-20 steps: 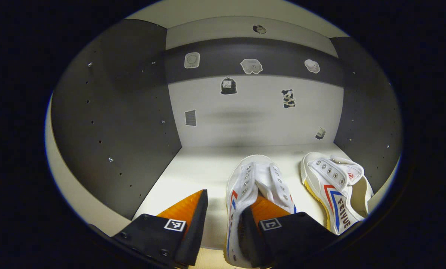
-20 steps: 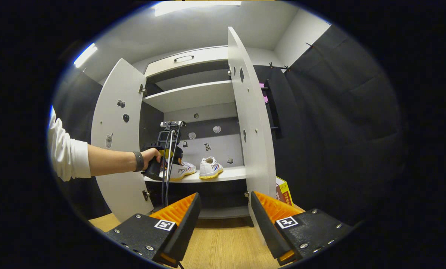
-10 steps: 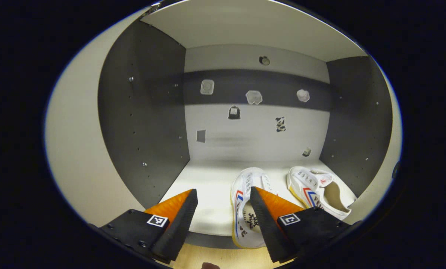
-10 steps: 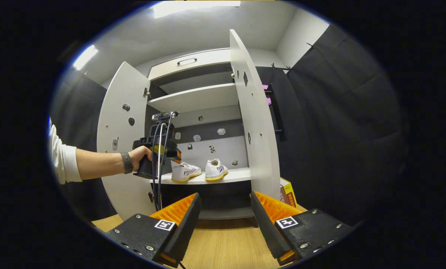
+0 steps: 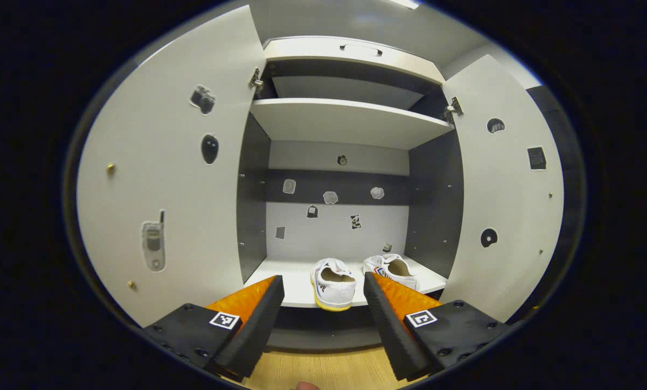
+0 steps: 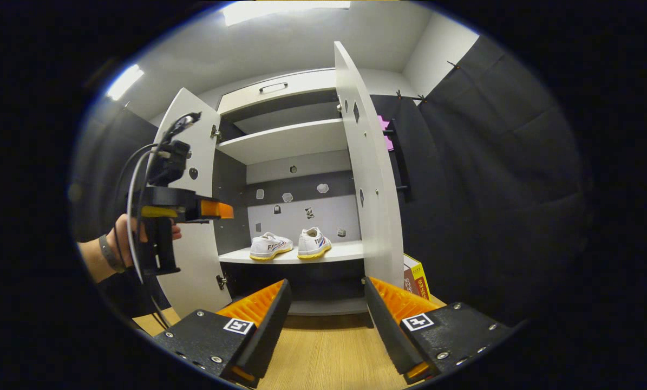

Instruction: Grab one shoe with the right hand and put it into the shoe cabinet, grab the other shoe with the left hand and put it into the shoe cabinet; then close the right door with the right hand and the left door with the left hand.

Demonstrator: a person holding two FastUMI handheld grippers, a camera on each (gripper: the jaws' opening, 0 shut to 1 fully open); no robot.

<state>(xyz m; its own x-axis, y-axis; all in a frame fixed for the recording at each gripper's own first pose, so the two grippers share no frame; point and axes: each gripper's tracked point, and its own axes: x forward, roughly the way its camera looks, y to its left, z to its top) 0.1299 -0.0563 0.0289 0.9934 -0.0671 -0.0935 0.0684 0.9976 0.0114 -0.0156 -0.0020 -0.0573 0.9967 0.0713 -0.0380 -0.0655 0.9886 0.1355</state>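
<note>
Left gripper spread wide, nothing between the fingers, held level outside the shoe cabinet and facing its open front. Seen from the right gripper view as well, gripped by a hand with a dark wristband, in front of the left door. Cables looping down from the top of that gripper.

Right gripper also spread wide and empty, low above the wooden floor, set back from the cabinet and pointing between the doors.

Both shoes on the lower shelf, side by side, heels toward the front. Left shoe near the shelf's front edge, heel just at the lip, yellow sole showing. Right shoe just beside it, slightly farther back, angled a little. In the right gripper view, the same pair seen from the side: left shoe, right shoe, close together, not clearly touching.

Left door wide open, stickers on its inner face. Right door wide open too; edge-on in the right gripper view. Upper shelf bare. Small stickers scattered on the back panel. A box on the floor behind the right door's lower corner.
</note>
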